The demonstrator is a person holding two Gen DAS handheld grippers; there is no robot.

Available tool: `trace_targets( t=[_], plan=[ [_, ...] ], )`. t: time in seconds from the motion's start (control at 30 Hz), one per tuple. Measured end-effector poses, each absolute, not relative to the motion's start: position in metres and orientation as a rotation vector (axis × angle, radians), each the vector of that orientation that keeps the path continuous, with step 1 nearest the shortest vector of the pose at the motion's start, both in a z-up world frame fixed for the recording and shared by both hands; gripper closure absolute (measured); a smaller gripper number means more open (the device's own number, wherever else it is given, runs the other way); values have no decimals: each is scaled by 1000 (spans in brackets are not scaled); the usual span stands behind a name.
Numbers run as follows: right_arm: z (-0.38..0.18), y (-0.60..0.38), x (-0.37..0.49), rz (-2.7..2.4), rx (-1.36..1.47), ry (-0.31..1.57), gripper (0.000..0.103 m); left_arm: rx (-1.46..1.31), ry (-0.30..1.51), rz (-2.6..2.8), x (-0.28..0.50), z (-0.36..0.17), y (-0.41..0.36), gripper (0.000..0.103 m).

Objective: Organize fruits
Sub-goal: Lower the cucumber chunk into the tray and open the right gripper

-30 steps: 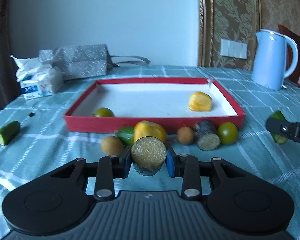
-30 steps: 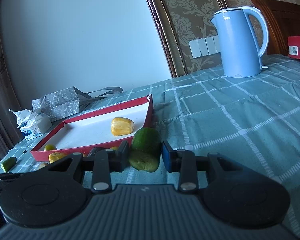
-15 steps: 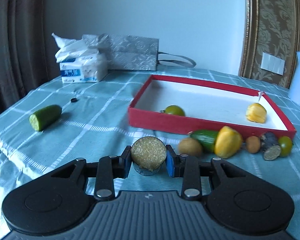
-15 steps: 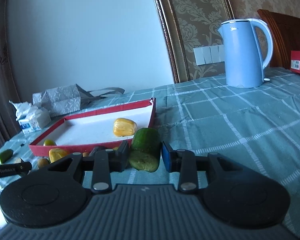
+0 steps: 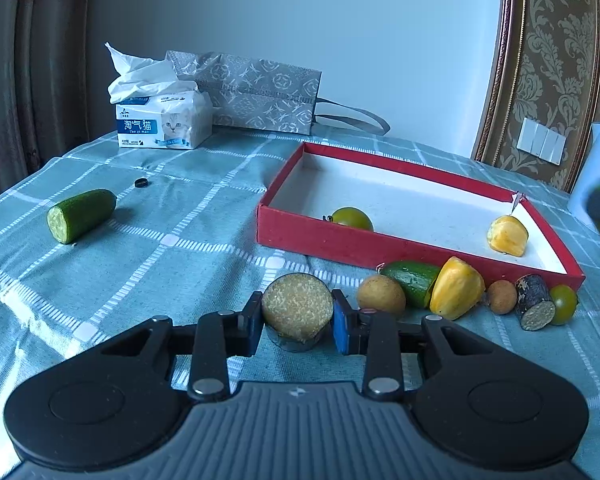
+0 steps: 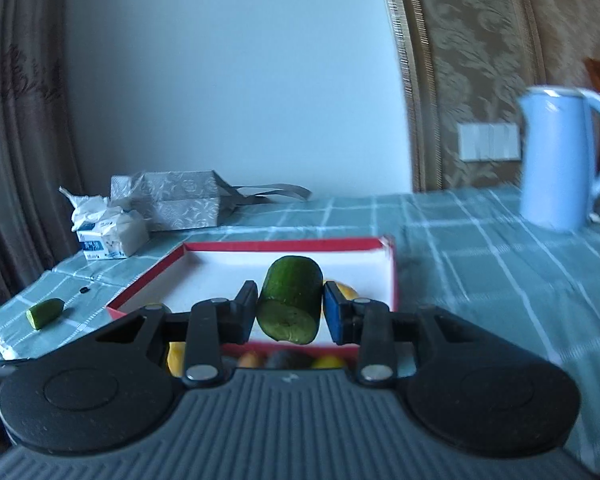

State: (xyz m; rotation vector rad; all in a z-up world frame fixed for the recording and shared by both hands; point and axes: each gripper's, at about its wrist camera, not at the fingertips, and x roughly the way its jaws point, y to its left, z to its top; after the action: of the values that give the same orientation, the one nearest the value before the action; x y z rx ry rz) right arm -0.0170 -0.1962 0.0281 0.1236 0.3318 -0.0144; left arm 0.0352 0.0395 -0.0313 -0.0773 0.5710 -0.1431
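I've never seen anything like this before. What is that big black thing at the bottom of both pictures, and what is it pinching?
Each black thing is a hand-held grabbing tool with two fingers; a person holds one in each hand. A camera on each tool looks forward along the fingers, so you get one picture per hand. The left gripper is shut on a dark round piece with a yellowish cut face. The right gripper is shut on a green cucumber piece. On the checked tablecloth sit a red tray with two fruits inside, more fruit in front of the tray, a tissue pack and a blue kettle.

Tissue pack (image 5: 162, 130), patterned bag (image 5: 256, 96), blue kettle (image 6: 556, 160)
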Motion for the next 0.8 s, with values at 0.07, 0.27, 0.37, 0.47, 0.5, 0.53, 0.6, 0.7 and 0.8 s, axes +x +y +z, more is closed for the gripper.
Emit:
trace_targets(
  t=[0.07, 0.27, 0.37, 0.47, 0.5, 0.53, 0.6, 0.7, 0.8],
  plan=[
    [30, -192, 4, -8, 111, 356, 70, -80, 571, -144, 35, -31, 40, 70],
    [21, -187, 59, -35, 87, 412, 70, -83, 572, -154, 36, -32, 40, 70],
    [14, -184, 77, -35, 81, 436, 69, -85, 572, -159, 35, -32, 41, 70],
    [8, -182, 88, -52, 72, 437, 63, -87, 572, -164, 36, -32, 41, 70],
    [7, -182, 88, -62, 68, 429, 63, -88, 572, -164, 36, -32, 41, 70],
    [7, -183, 88, -65, 74, 424, 63, -88, 572, -164, 36, -32, 41, 70],
    [6, -184, 87, -59, 92, 422, 63, -87, 573, -165, 36, -32, 41, 70],
    [9, -186, 73, -56, 110, 392, 59, -86, 573, -164, 37, -32, 41, 70],
    [9, -190, 48, -45, 125, 351, 49, -85, 573, -164, 37, -32, 41, 70]
  ],
)
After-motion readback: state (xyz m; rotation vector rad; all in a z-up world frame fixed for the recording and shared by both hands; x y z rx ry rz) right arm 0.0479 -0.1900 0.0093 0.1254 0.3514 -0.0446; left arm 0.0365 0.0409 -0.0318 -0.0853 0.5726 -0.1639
